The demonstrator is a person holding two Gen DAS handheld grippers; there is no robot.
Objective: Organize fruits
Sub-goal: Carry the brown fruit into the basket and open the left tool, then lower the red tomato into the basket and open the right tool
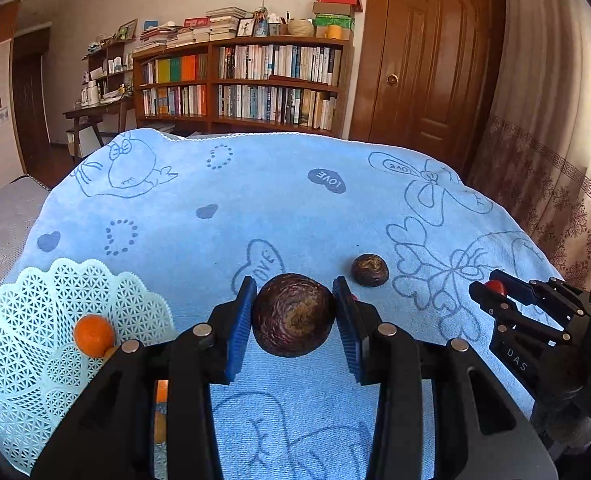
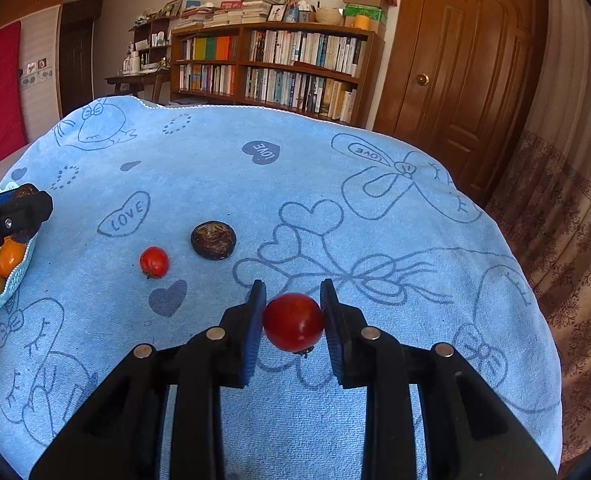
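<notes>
My left gripper (image 1: 294,316) is shut on a dark brown round fruit (image 1: 294,315), held above the blue towel (image 1: 295,200). A pale lattice basket (image 1: 55,320) with small oranges (image 1: 93,335) sits just to its left. A second dark brown fruit (image 1: 370,269) lies on the towel ahead. My right gripper (image 2: 294,322) is shut on a red cherry tomato (image 2: 294,322). Ahead and left of it lie another cherry tomato (image 2: 154,262) and the second dark fruit (image 2: 213,239). The right gripper (image 1: 495,286) shows at the right of the left wrist view, the left gripper (image 2: 13,200) over the basket (image 2: 3,296) at the left of the right wrist view.
The blue towel (image 2: 335,184) covers a rounded surface that drops off at the far and right edges. A bookshelf (image 1: 239,80) and a wooden door (image 1: 435,60) stand behind. A patterned curtain (image 2: 567,220) hangs at the right.
</notes>
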